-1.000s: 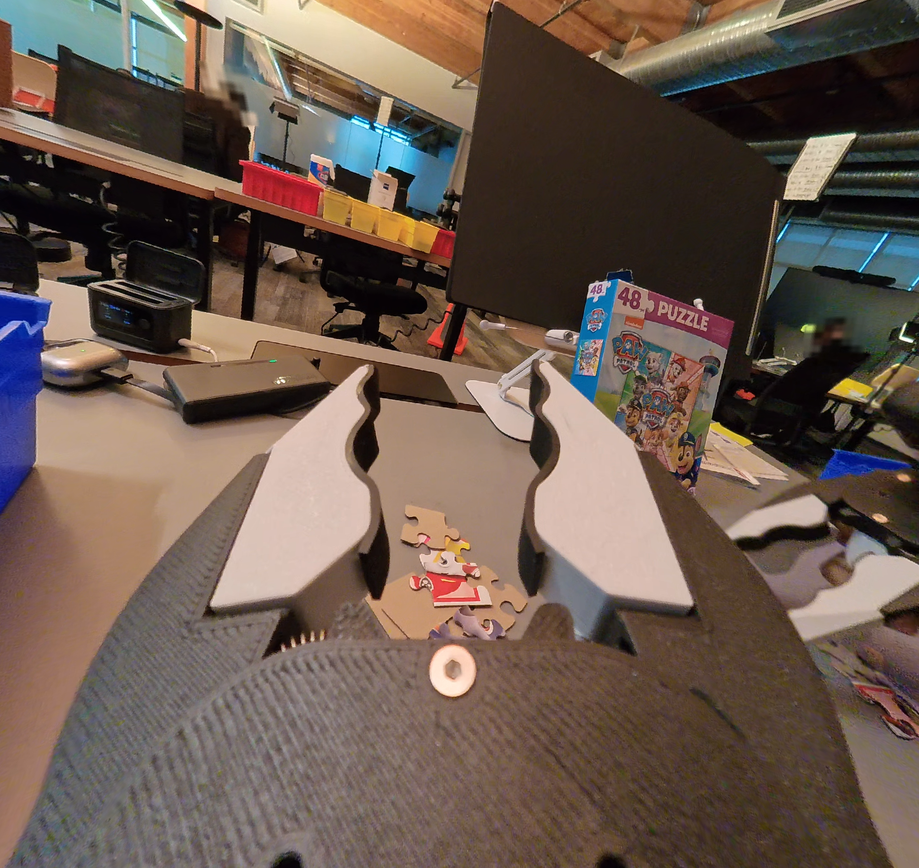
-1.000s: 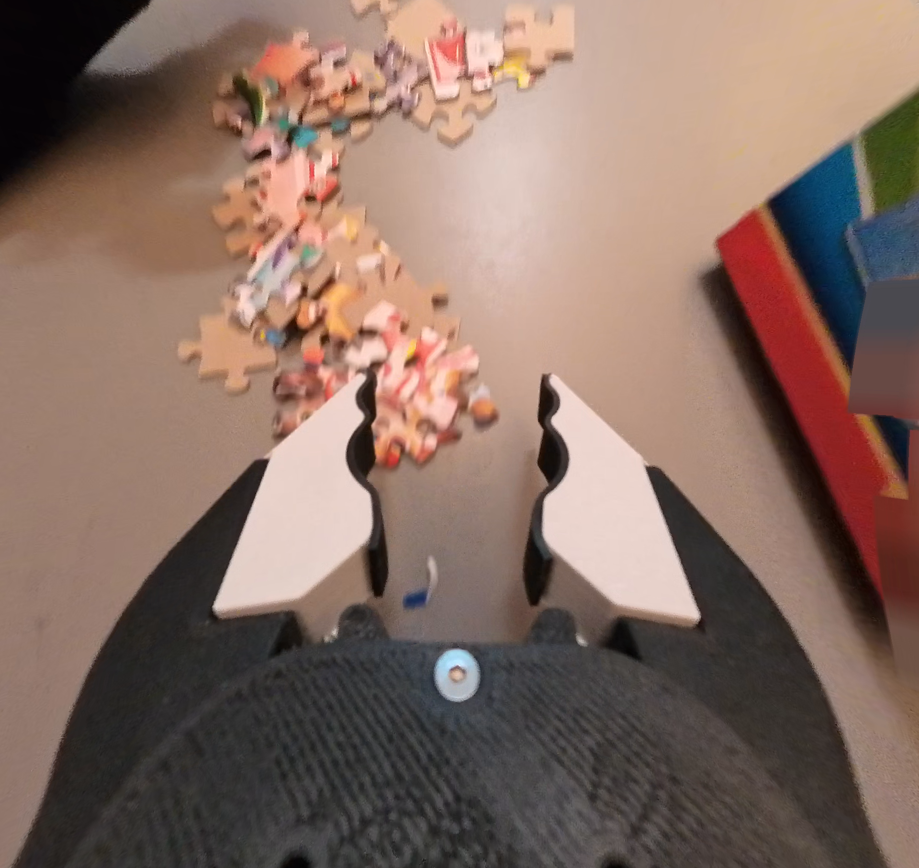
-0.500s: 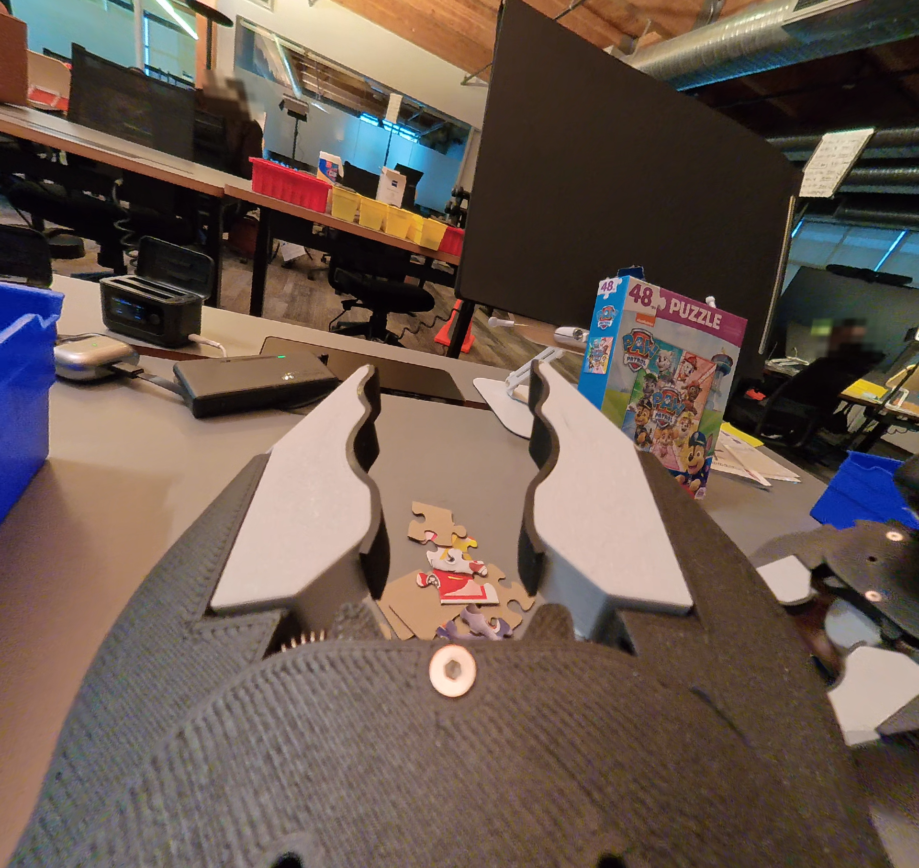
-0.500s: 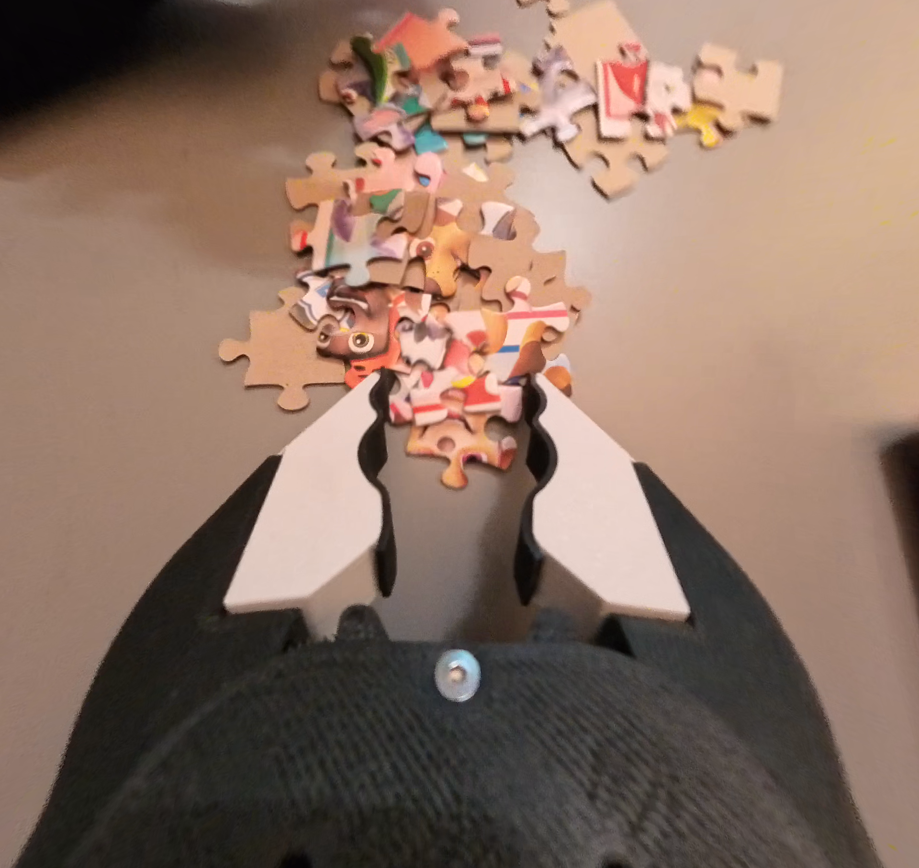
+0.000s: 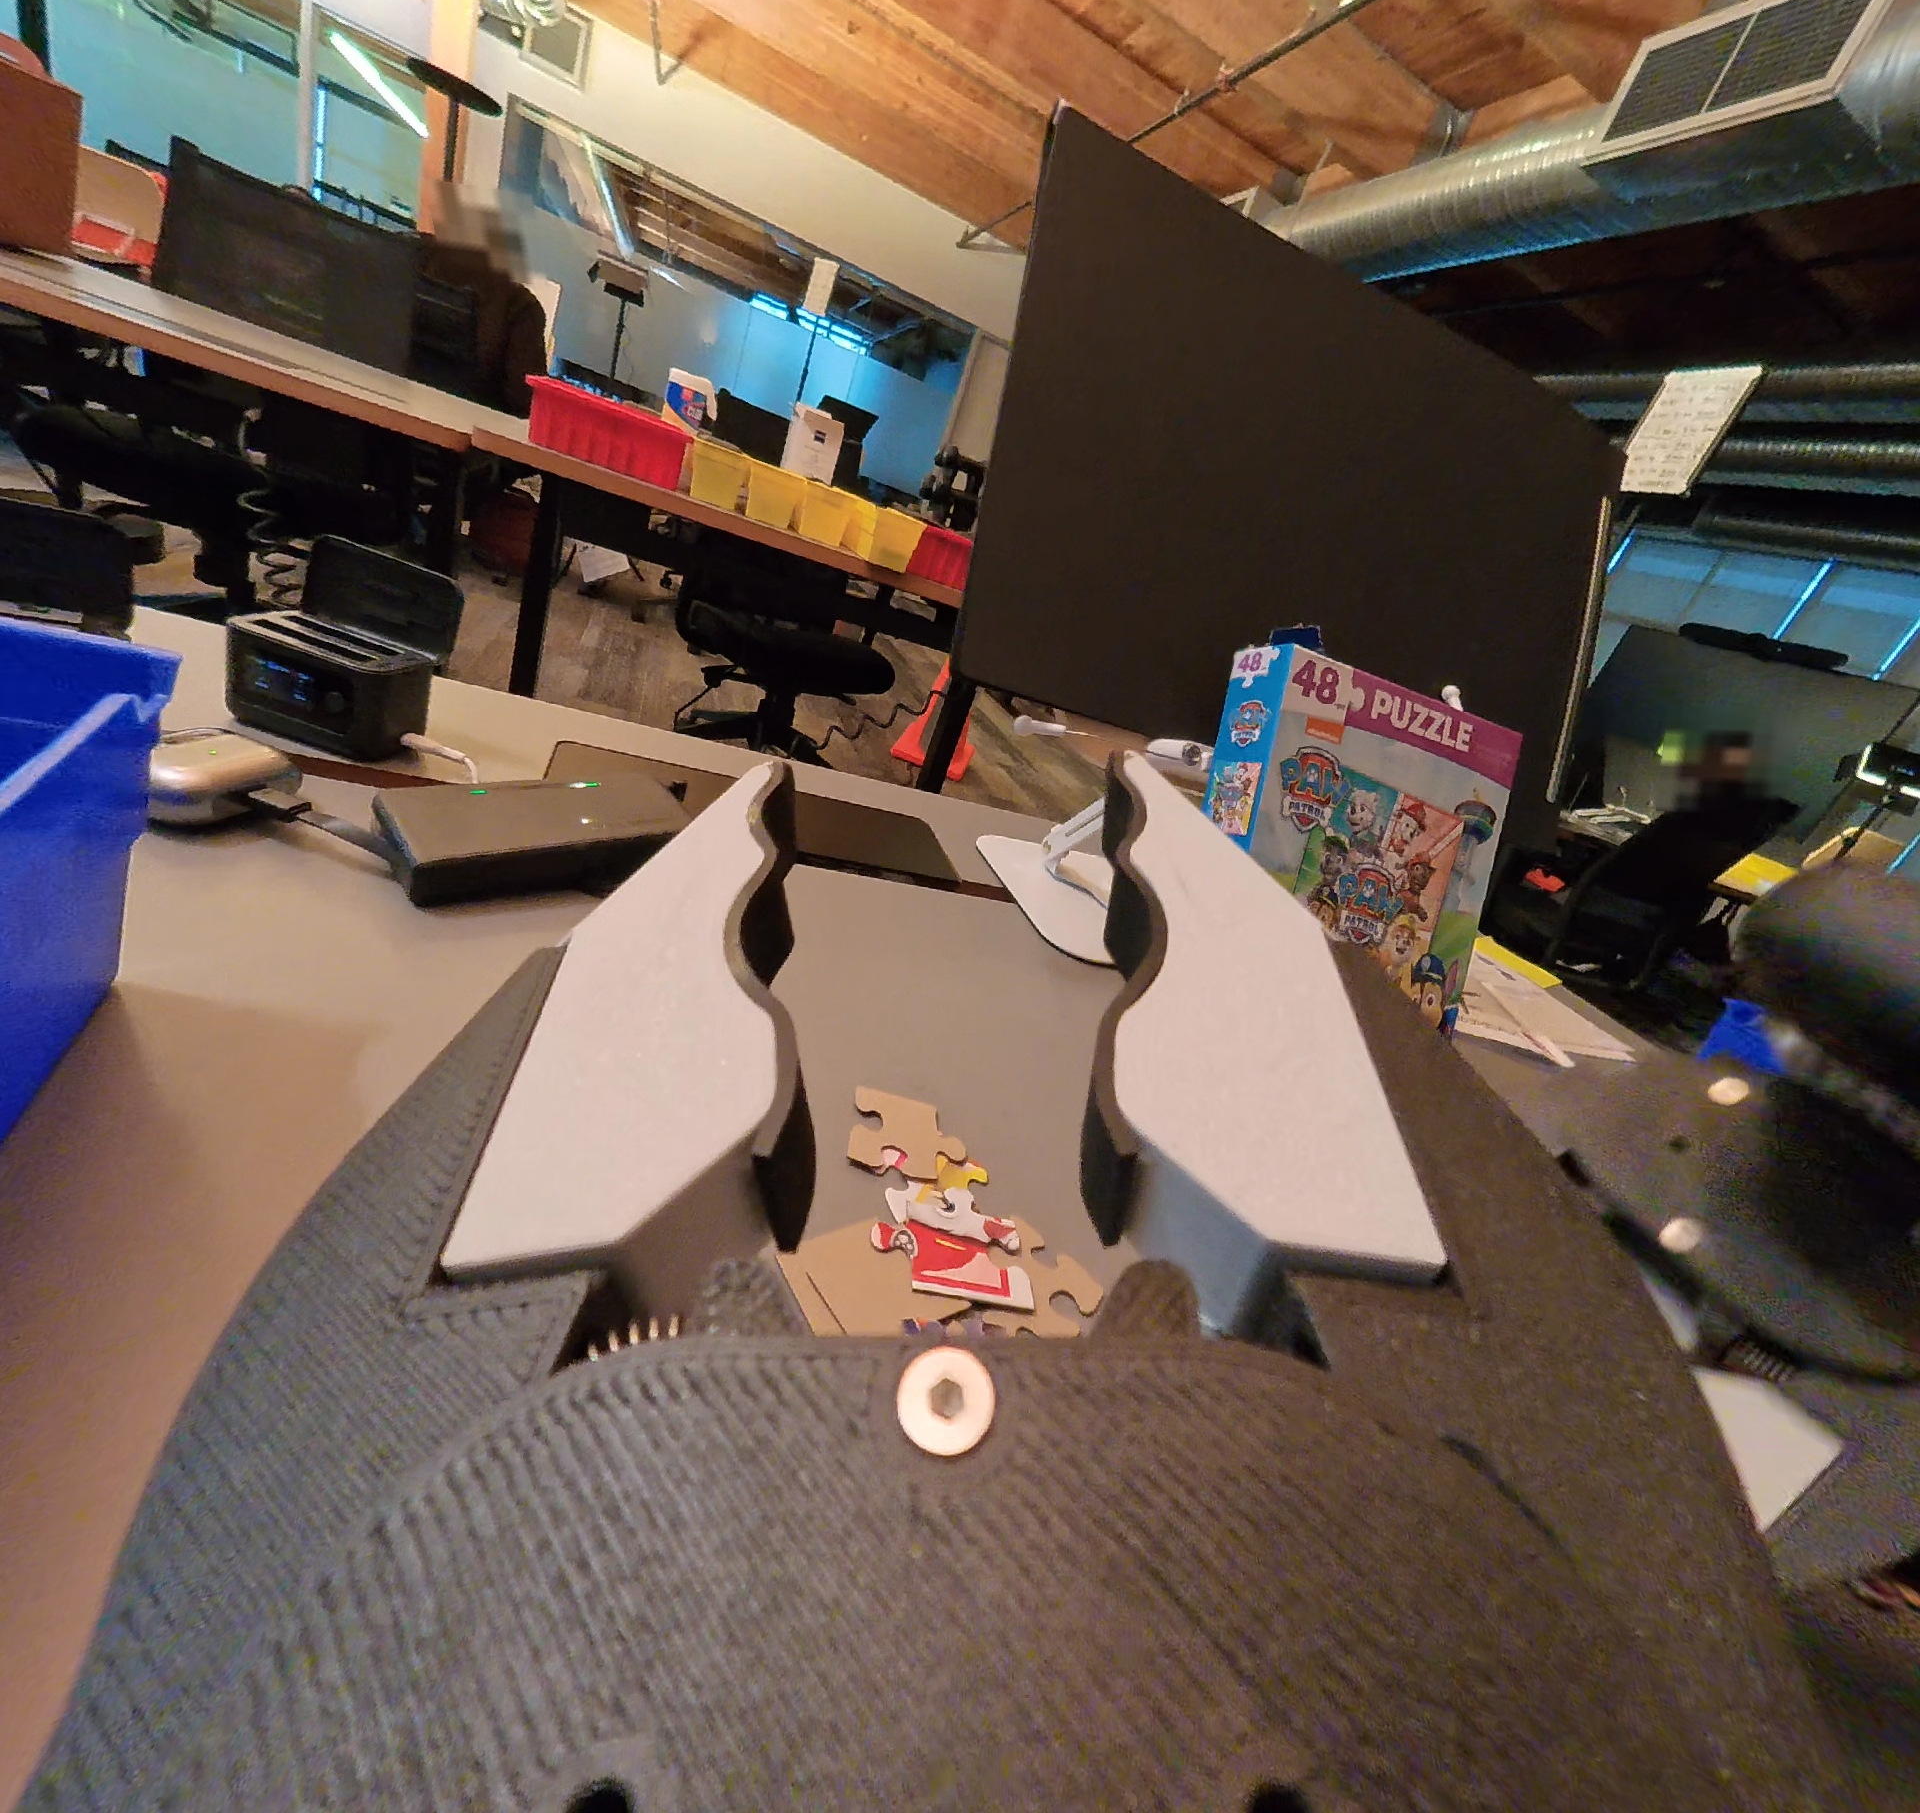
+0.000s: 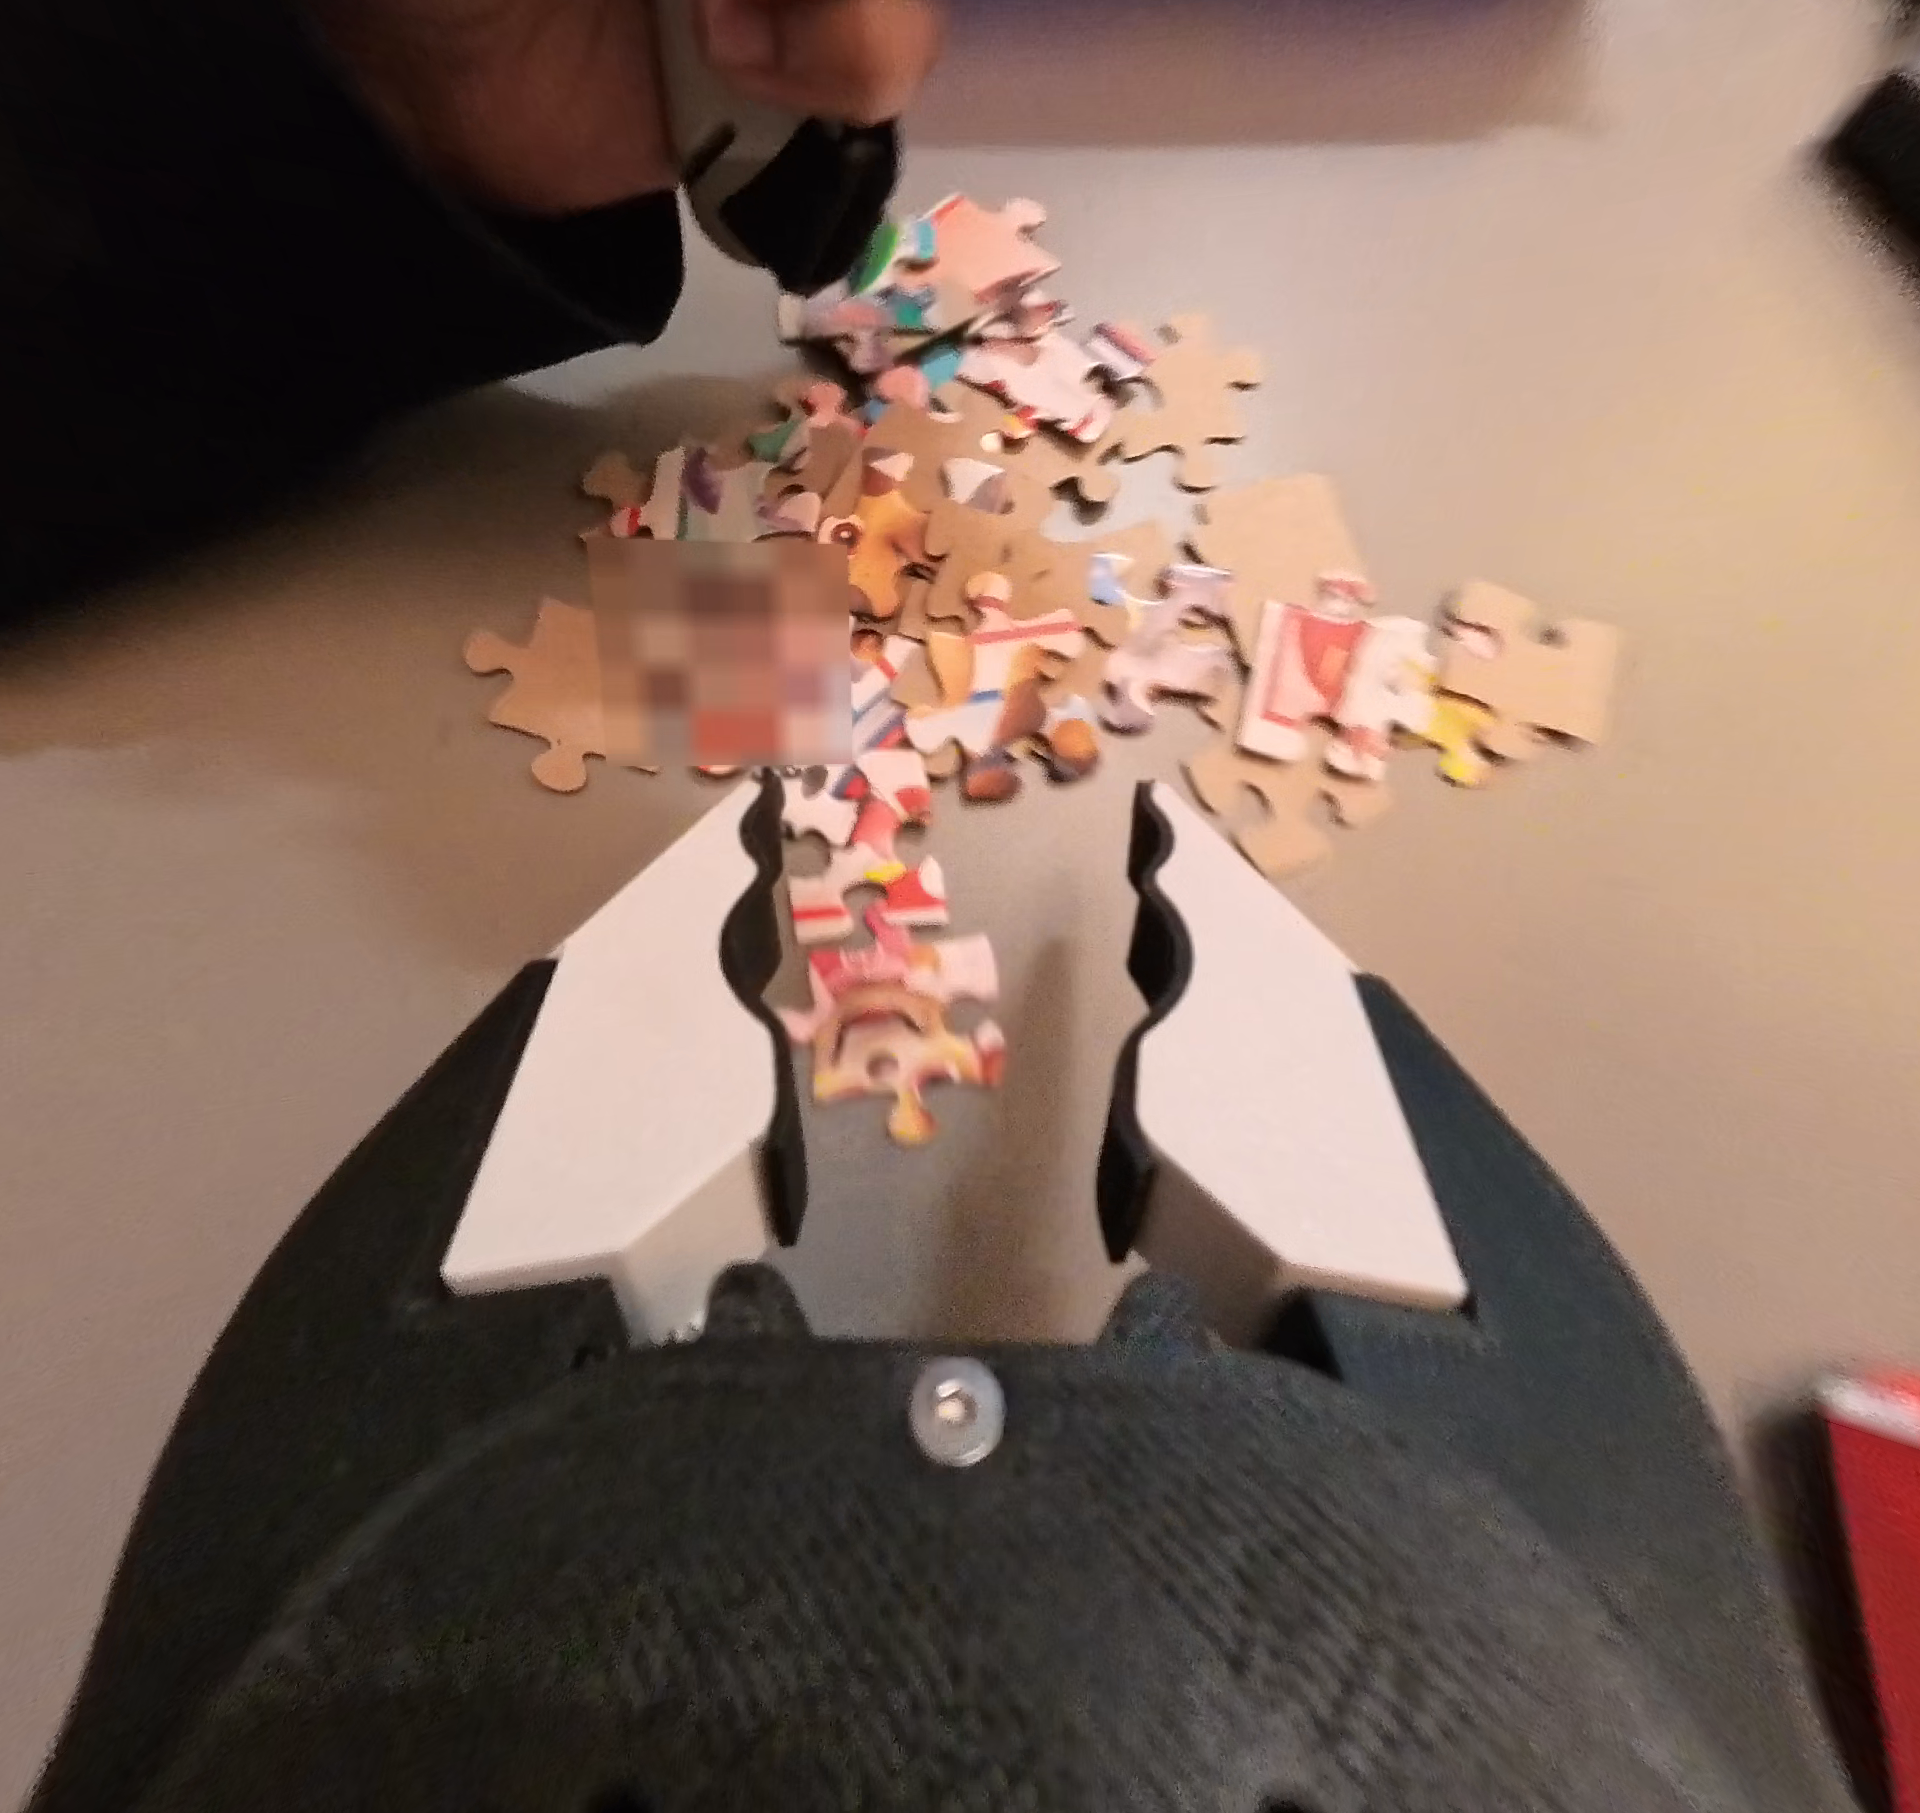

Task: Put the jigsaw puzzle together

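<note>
Right gripper [image 6: 951, 807], jaws reopened wider than half a second before, empty, straddling loose puzzle pieces [image 6: 894, 984] at frame centre; left gripper [image 5: 940, 787] unchanged, open, empty.

The left wrist view sits low on the left hand-held gripper [image 5: 940, 828], close above the table [image 5: 260, 984], and faces level across it toward the upright puzzle box [image 5: 1371, 828] and the room behind. The right wrist view rides the right hand-held gripper [image 6: 951, 807] and looks steeply down from close by (its picture is blurred) onto the puzzle pieces [image 6: 1039, 568]. Both views share the table and pieces, and each catches part of the other gripper at its edge.
</note>
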`<move>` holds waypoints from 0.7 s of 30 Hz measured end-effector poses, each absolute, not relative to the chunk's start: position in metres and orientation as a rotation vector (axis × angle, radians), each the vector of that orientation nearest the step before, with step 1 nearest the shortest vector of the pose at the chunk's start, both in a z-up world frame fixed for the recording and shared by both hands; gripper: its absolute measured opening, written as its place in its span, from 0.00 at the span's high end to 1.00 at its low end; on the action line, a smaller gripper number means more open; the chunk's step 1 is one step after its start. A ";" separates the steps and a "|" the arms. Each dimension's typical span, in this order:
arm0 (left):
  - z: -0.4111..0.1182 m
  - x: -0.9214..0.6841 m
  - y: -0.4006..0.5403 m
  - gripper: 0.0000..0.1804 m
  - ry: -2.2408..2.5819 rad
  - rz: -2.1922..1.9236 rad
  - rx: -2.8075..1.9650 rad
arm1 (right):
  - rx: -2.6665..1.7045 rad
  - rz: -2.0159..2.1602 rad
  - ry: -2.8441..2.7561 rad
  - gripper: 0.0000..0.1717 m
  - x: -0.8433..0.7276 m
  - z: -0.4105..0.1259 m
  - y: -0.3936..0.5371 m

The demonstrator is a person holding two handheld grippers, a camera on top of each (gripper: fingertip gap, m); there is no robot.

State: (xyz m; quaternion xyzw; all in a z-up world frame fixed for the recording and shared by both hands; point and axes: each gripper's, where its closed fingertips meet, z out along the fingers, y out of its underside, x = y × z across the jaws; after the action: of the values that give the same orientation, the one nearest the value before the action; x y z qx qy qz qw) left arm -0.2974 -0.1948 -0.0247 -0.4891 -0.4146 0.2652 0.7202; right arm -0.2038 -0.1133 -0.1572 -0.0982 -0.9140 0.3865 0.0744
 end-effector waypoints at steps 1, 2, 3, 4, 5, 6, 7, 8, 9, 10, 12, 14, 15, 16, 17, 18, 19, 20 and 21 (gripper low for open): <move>-0.024 -0.298 -0.196 0.68 -0.918 0.584 -1.077 | -0.354 1.185 -2.704 0.60 -0.207 -0.144 -0.098; -0.024 -0.298 -0.197 0.68 -0.919 0.582 -1.074 | -0.426 1.203 -2.662 0.60 -0.210 -0.131 -0.078; -0.024 -0.298 -0.197 0.68 -0.920 0.578 -1.070 | -0.507 1.211 -2.616 0.60 -0.213 -0.119 -0.054; -0.024 -0.298 -0.198 0.68 -0.920 0.571 -1.066 | -0.591 1.212 -2.570 0.60 -0.213 -0.110 -0.028; -0.024 -0.298 -0.197 0.68 -0.920 0.564 -1.064 | -0.679 1.206 -2.526 0.60 -0.212 -0.103 0.000; -0.024 -0.298 -0.196 0.68 -0.920 0.557 -1.064 | -0.766 1.196 -2.487 0.61 -0.207 -0.101 0.028; -0.024 -0.298 -0.195 0.68 -0.919 0.552 -1.069 | -0.853 1.178 -2.455 0.61 -0.201 -0.103 0.055; -0.025 -0.298 -0.193 0.67 -0.919 0.549 -1.075 | -0.935 1.153 -2.432 0.60 -0.192 -0.109 0.080; -0.026 -0.298 -0.192 0.67 -0.919 0.548 -1.080 | -1.004 1.122 -2.421 0.60 -0.181 -0.118 0.103; -0.027 -0.298 -0.191 0.67 -0.918 0.548 -1.084 | -1.063 1.077 -2.412 0.58 -0.170 -0.129 0.124; -0.028 -0.298 -0.188 0.67 -0.917 0.551 -1.097 | -1.142 0.994 -2.387 0.57 -0.148 -0.150 0.158; -0.031 -0.298 -0.186 0.68 -0.920 0.557 -1.109 | -1.201 0.973 -2.347 0.57 -0.133 -0.165 0.180; -0.032 -0.298 -0.185 0.68 -0.921 0.559 -1.113 | -1.228 0.989 -2.335 0.57 -0.127 -0.170 0.184; -0.033 -0.298 -0.184 0.68 -0.922 0.560 -1.118 | -1.251 1.010 -2.331 0.57 -0.122 -0.175 0.186; -0.034 -0.298 -0.184 0.67 -0.924 0.563 -1.124 | -1.263 1.028 -2.334 0.56 -0.118 -0.179 0.185; -0.036 -0.298 -0.183 0.67 -0.926 0.567 -1.132 | -1.263 1.033 -2.347 0.56 -0.114 -0.185 0.183; -0.037 -0.299 -0.182 0.67 -0.927 0.572 -1.140 | -1.247 1.025 -2.357 0.55 -0.112 -0.189 0.180; -0.038 -0.299 -0.181 0.67 -0.928 0.579 -1.147 | -1.212 1.031 -2.347 0.57 -0.113 -0.189 0.176; -0.039 -0.299 -0.181 0.67 -0.929 0.585 -1.153 | -1.197 1.048 -2.350 0.59 -0.114 -0.188 0.169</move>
State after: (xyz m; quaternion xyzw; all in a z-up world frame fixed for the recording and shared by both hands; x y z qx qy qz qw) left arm -0.2988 -0.1811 -0.0390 -0.5174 -0.4168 0.2628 0.6997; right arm -0.1136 0.1694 -0.1884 -0.4168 -0.8186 0.3649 0.1514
